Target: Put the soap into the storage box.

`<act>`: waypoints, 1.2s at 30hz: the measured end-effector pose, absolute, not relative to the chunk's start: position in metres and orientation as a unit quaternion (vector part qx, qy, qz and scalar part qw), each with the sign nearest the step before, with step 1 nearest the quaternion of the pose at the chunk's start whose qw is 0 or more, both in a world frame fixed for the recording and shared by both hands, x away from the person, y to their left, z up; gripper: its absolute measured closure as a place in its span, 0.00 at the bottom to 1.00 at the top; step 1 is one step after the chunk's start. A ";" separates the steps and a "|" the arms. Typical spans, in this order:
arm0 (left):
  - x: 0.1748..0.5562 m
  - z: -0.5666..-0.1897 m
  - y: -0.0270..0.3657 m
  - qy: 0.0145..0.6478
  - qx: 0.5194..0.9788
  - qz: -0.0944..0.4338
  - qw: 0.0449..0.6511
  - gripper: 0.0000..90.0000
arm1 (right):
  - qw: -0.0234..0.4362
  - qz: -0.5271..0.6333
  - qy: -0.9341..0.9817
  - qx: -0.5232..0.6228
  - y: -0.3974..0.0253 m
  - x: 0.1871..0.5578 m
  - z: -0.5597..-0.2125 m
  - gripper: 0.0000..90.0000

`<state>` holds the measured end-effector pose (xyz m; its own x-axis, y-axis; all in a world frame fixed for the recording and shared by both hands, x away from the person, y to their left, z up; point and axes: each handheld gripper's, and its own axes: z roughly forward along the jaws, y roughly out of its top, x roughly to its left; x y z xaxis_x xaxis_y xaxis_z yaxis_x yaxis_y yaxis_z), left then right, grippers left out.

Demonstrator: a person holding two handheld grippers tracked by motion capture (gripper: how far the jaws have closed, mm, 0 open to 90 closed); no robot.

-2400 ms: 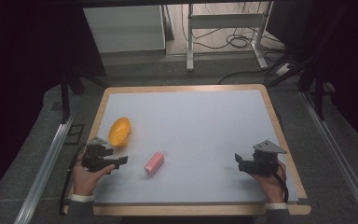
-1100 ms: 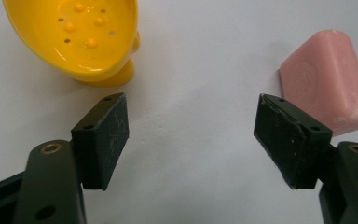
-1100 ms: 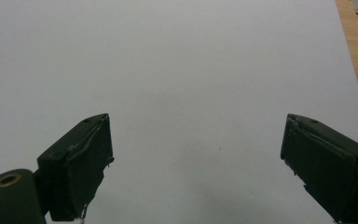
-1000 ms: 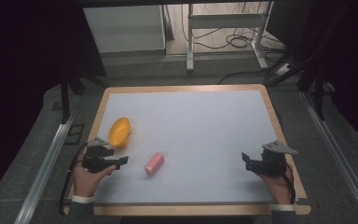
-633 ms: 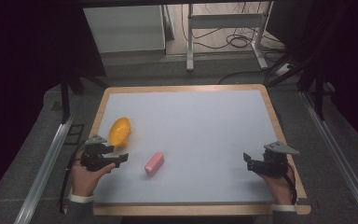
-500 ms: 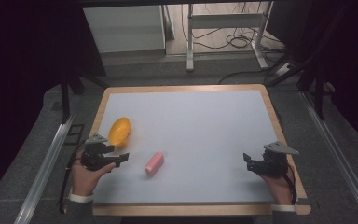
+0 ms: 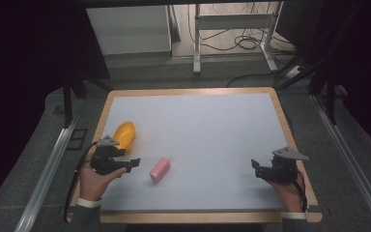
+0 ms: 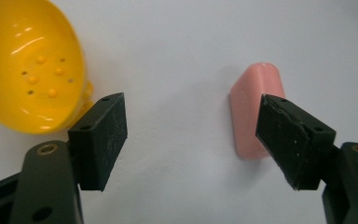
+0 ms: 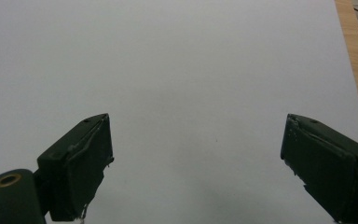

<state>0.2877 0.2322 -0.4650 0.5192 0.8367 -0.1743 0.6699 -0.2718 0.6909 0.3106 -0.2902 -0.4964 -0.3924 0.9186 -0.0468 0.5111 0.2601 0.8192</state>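
Left gripper (image 8: pixel 191 140) wide open, empty, low over the near-left table (image 7: pixel 212 125), aimed at pink block (image 7: pixel 160 168) just right of it; yellow bowl (image 7: pixel 125 135) just beyond. Right gripper (image 9: pixel 196 168) near right edge, likewise gaping and empty.

No readable text or labels anywhere.

Dim, dark surroundings beyond an evenly lit white table (image 7: pixel 212 130); soft shadows, perhaps slight close-up blur.
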 end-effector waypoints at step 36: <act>0.297 -0.462 0.161 0.417 0.840 0.093 0.335 0.28 | 0.271 0.365 0.747 0.485 -0.290 0.312 -0.499 0.10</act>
